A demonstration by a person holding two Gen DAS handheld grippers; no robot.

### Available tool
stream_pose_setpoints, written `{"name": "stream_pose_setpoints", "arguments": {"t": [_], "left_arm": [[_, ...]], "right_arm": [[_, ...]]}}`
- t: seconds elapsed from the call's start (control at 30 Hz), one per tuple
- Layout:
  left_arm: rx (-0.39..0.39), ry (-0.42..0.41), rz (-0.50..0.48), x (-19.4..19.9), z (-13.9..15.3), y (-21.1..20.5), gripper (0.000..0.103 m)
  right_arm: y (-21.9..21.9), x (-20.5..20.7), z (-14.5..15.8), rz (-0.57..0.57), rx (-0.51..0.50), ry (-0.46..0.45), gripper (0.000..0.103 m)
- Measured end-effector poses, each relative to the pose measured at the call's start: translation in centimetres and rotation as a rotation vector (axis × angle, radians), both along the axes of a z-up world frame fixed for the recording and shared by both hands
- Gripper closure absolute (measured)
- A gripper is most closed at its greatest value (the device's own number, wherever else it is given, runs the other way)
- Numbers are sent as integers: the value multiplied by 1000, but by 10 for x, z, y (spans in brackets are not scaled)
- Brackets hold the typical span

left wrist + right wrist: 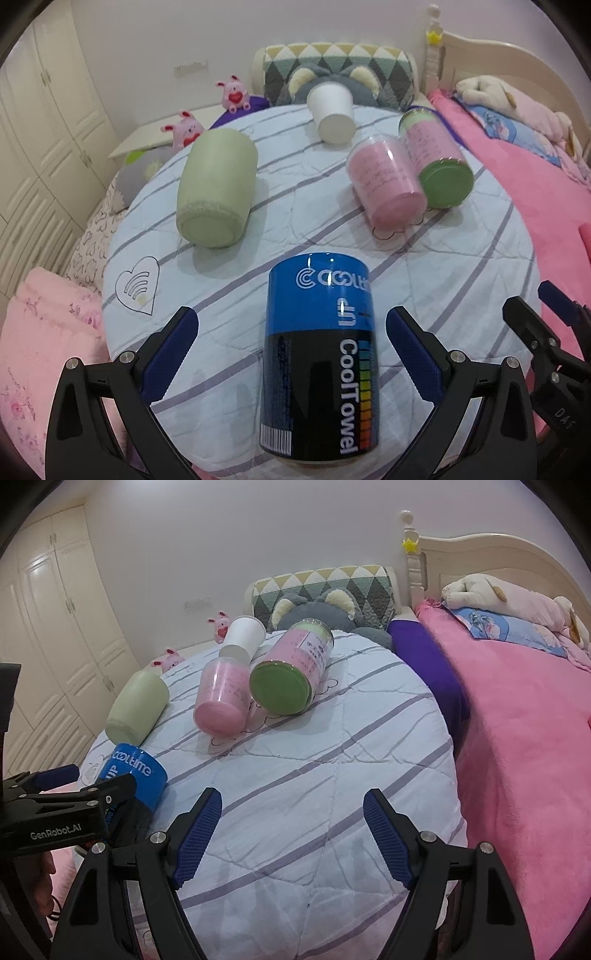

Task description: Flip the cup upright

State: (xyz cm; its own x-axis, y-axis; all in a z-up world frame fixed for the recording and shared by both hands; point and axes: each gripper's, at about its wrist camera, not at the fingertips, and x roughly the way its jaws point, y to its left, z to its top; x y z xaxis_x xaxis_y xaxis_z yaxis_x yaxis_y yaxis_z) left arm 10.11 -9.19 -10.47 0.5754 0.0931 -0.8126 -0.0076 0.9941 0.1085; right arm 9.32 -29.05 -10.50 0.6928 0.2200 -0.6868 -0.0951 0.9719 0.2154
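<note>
Several cups lie on their sides on a round cushion with a striped white cover [461, 266]. A blue and black "CoolTowel" cup [319, 354] lies between the open fingers of my left gripper [291, 332], not gripped; it also shows in the right wrist view [138, 775]. Farther back lie a pale green cup [216, 192], a pink cup [388, 184], a pink cup with a green lid [436, 158] and a white paper cup [332, 110]. My right gripper [291, 812] is open and empty over the cover [295, 775].
A pink blanket [517, 738] covers the bed on the right, with a plush dog [509, 594] by the headboard. A patterned bolster [332, 66] and a grey plush lie behind the cushion. White wardrobes [44, 122] stand on the left. Small pink plush toys [234, 92] sit at the back.
</note>
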Motion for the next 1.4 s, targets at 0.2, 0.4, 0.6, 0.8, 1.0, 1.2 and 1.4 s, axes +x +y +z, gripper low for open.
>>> {"name": "stream_pose_setpoints", "arguments": {"t": [0.2, 0.4, 0.6, 0.8, 1.0, 1.2, 1.4], "left_arm": [[-3, 52, 0, 11, -11, 0, 0], [0, 78, -8, 18, -17, -3, 0], [-18, 99, -13, 25, -21, -4, 0], [-43, 118, -25, 29, -20, -1, 17], [-87, 133, -36, 28, -21, 1, 32], [-84, 59, -44, 28, -10, -1, 33], [-84, -54, -48, 37, 8, -2, 33]], "right_arm": [[-1, 8, -5, -1, 3, 14, 23], [2, 17, -9, 7, 0, 24, 23], [3, 22, -12, 7, -4, 35, 23], [3, 25, -14, 5, -6, 43, 23], [5, 25, -14, 10, -7, 46, 23], [4, 26, -14, 10, -5, 41, 23], [6, 28, -11, 13, 1, 29, 23]]}}
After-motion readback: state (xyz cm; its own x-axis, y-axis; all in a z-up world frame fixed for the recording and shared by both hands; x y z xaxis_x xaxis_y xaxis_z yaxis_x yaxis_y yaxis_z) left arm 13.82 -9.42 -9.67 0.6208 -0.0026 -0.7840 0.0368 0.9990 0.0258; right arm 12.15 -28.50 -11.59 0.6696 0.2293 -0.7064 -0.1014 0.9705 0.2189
